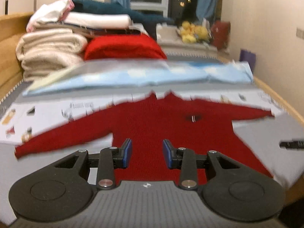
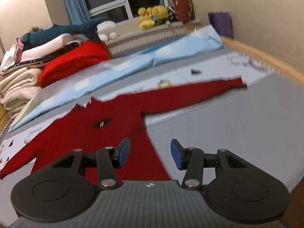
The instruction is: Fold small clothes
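A small dark red knitted sweater (image 1: pixel 152 125) lies flat on the bed with both sleeves spread out sideways and a small dark patch on its chest. It also shows in the right wrist view (image 2: pixel 106 125). My left gripper (image 1: pixel 147 155) is open and empty, hovering over the sweater's lower middle. My right gripper (image 2: pixel 150 155) is open and empty, above the sweater's right lower side edge, with its right finger over the grey sheet. The sweater's bottom hem is hidden behind the gripper bodies.
A light blue folded sheet (image 1: pixel 144 74) lies across the bed beyond the sweater. A stack of folded blankets and clothes (image 1: pixel 53 43) with a bright red cushion (image 1: pixel 123 47) stands at the back left. Plush toys (image 2: pixel 152 15) sit on the windowsill. A wooden bed rail (image 2: pixel 266 57) runs along the right.
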Motion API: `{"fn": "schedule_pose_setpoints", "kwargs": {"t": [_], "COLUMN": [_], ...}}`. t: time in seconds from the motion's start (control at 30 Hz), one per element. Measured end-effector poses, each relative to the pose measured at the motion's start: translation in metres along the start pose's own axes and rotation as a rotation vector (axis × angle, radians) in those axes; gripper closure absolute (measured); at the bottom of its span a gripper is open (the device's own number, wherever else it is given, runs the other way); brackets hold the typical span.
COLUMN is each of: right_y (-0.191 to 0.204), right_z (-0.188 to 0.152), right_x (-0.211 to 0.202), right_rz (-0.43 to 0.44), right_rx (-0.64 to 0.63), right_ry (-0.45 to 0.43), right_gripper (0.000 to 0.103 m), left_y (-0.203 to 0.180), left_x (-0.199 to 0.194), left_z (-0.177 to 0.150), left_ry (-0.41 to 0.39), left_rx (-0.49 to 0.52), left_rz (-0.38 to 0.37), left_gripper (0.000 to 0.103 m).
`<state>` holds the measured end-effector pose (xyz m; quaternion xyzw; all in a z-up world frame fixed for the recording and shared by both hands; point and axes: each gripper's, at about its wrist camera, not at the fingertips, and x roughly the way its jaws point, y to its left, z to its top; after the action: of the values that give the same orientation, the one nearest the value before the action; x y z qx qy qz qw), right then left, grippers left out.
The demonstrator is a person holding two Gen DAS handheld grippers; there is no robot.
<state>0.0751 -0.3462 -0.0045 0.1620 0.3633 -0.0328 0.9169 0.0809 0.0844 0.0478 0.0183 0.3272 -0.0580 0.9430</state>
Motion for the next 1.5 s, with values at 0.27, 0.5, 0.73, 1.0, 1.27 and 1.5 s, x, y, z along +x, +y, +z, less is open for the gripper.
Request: {"fn": "schedule_pose_setpoints", "kwargs": {"t": [0.27,0.5,0.73,1.0,1.27,1.5], "right_y": [-0.004,-0.018,-0.017,-0.018,-0.010,-0.027], "right_z": [-0.020,-0.027,-0.034,-0.042,-0.044,-0.027], "right_x": [0.038,0.077,0.101,0.115,0.121,0.086], "right_rz": [-0.056,-0.101,-0.142,-0.156,-0.107,-0.092], "right_rx": [-0.049,0.010,-0.009,-0.023,-0.079,-0.024], "right_ry": [0.187,0.313,0.382,0.450,0.452,0.336], "right_gripper": [0.054,0.054,0.054,0.054,0.077,0.098], "left_y": [0.003,0.029,0.065,0.075,0.073,0.050], "left_x": [0.044,0.078,0.102,0.115,0.116,0.081], "left_z": [-0.078,-0.089,-0.105,-0.121,-0.122,-0.102], "left_ry": [0.203,0.333,0.466,0.536,0.519,0.394], "left_rx": [0.004,-0.101,-0.272,-0.323,-0.301,-0.206], "left_rz": [0.086,0.124,0.124,0.140,0.118,0.069], "left_gripper": [0.066,0.065,0.064,0.063,0.090,0.093]}}
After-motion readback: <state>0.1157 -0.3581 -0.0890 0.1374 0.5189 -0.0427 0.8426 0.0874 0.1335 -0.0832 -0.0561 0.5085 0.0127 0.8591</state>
